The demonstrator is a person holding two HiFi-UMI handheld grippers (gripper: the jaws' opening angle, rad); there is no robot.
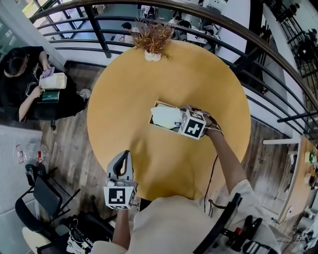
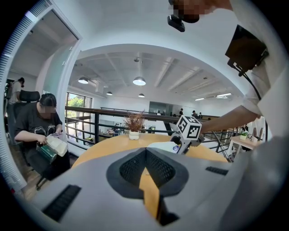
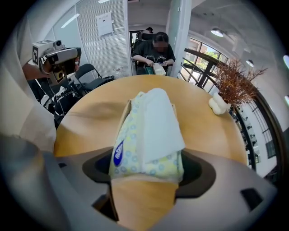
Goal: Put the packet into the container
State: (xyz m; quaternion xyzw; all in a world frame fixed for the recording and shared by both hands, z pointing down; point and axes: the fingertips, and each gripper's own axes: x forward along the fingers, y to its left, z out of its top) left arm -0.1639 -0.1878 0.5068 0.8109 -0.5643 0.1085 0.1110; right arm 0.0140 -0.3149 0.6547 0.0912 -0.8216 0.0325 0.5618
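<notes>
The packet (image 1: 166,117), a soft tissue pack printed with blue circles and with a white sheet on top (image 3: 151,131), lies in the shallow tan container (image 1: 158,105) near the middle of the round yellow table (image 1: 129,109). My right gripper (image 1: 182,117) reaches in from the right. Its jaws stand wide on either side of the packet's near end (image 3: 144,180), open, with the pack's sides close to the fingers. My left gripper (image 1: 125,156) hovers by the table's front-left edge, shut and holding nothing (image 2: 146,180). The left gripper view shows the right gripper (image 2: 178,145) over the container.
A small white pot with dry reddish twigs (image 1: 153,39) stands at the table's far edge. A dark railing (image 1: 208,15) curves behind the table. A seated person (image 1: 25,79) is off to the left, and a black chair (image 1: 44,198) stands at lower left.
</notes>
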